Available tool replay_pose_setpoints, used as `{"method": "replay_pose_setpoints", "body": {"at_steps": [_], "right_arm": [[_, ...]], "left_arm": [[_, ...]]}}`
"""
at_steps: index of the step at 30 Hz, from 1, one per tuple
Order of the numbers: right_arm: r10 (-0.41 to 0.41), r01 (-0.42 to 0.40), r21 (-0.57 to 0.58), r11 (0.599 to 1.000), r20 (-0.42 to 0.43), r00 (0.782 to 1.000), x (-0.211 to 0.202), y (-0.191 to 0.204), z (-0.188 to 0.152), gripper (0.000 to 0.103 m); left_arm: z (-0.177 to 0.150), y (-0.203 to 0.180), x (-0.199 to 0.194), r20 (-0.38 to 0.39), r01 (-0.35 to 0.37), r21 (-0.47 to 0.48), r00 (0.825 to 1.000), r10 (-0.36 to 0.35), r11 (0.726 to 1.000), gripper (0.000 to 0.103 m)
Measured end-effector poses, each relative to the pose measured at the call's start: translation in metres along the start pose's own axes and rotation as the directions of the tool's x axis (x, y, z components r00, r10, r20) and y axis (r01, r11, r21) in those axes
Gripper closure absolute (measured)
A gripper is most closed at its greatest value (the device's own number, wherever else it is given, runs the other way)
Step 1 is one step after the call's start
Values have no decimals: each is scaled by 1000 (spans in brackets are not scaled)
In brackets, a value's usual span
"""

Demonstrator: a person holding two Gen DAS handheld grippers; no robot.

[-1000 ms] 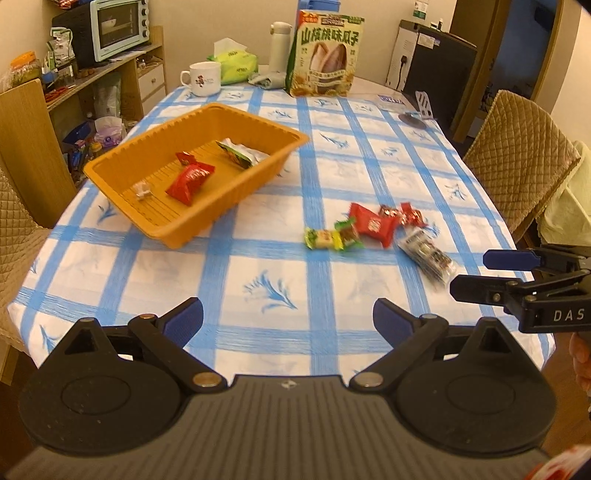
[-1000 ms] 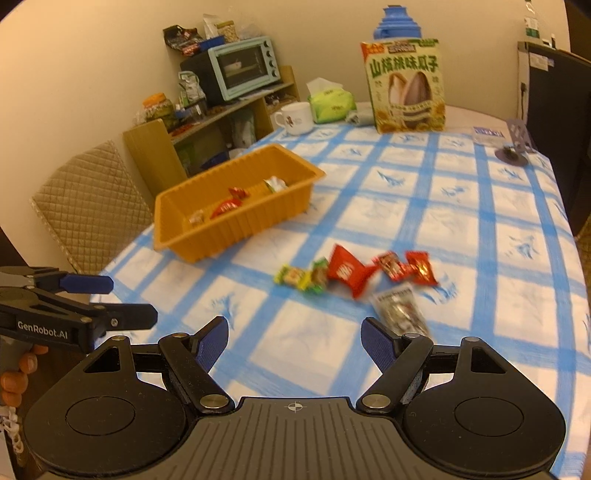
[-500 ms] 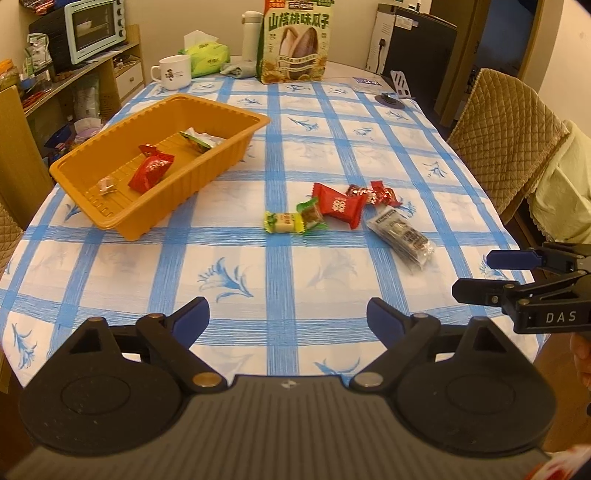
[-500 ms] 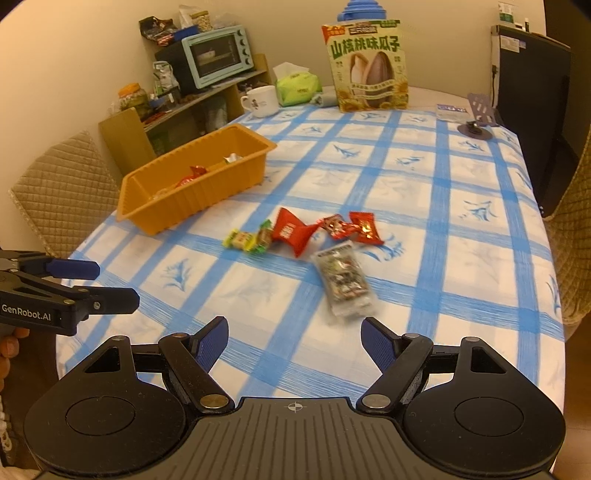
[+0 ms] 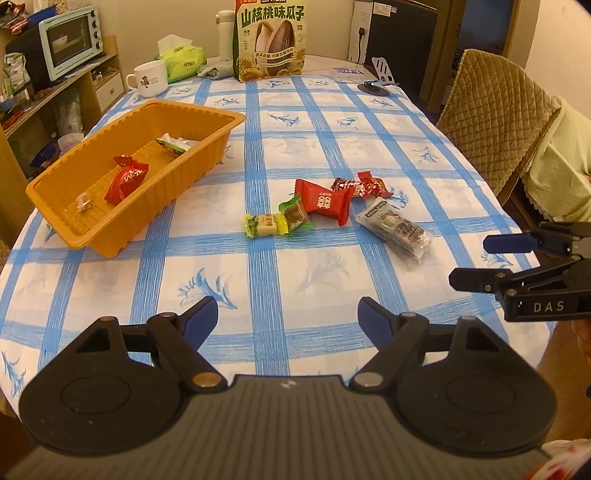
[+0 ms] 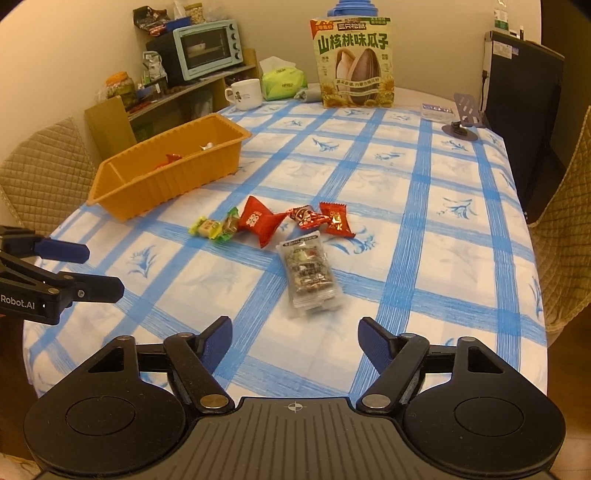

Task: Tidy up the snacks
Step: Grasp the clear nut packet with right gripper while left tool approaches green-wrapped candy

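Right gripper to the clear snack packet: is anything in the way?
Nothing visible. The right gripper is open, and only bare tablecloth lies between it and the clear snack packet. The other candies lie beyond the packet.

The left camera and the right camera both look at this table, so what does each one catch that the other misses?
Only the left camera looks down into the orange tray, showing a red snack and a small clear-wrapped sweet on its floor, and the open right gripper.

Only the right camera shows the blue lid behind the seed bag and the open left gripper.

Both show the loose snacks on the checked tablecloth, the clear packet, the seed bag, the mug and the small oven.
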State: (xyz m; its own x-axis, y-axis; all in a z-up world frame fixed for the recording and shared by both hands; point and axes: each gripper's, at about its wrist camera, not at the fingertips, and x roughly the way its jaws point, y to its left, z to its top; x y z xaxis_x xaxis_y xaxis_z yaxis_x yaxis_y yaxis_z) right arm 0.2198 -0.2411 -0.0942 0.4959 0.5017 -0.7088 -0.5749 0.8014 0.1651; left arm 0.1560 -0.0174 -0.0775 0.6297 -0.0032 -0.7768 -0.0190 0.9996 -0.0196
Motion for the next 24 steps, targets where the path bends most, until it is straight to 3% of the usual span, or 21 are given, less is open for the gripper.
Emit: {"method": "replay_pose_setpoints", "body": {"at_steps": [12,24], "right_arm": [[-26,27,-55,998,5,1000,33,-5,20,45],[-43,40,-90,995,-33,999,75,-5,34,47]], "left_arm": [[16,7,27,-8,-11,43,1000,11,999,25],[27,10,55,-26,4,85,1000,-2,996,27]]}}
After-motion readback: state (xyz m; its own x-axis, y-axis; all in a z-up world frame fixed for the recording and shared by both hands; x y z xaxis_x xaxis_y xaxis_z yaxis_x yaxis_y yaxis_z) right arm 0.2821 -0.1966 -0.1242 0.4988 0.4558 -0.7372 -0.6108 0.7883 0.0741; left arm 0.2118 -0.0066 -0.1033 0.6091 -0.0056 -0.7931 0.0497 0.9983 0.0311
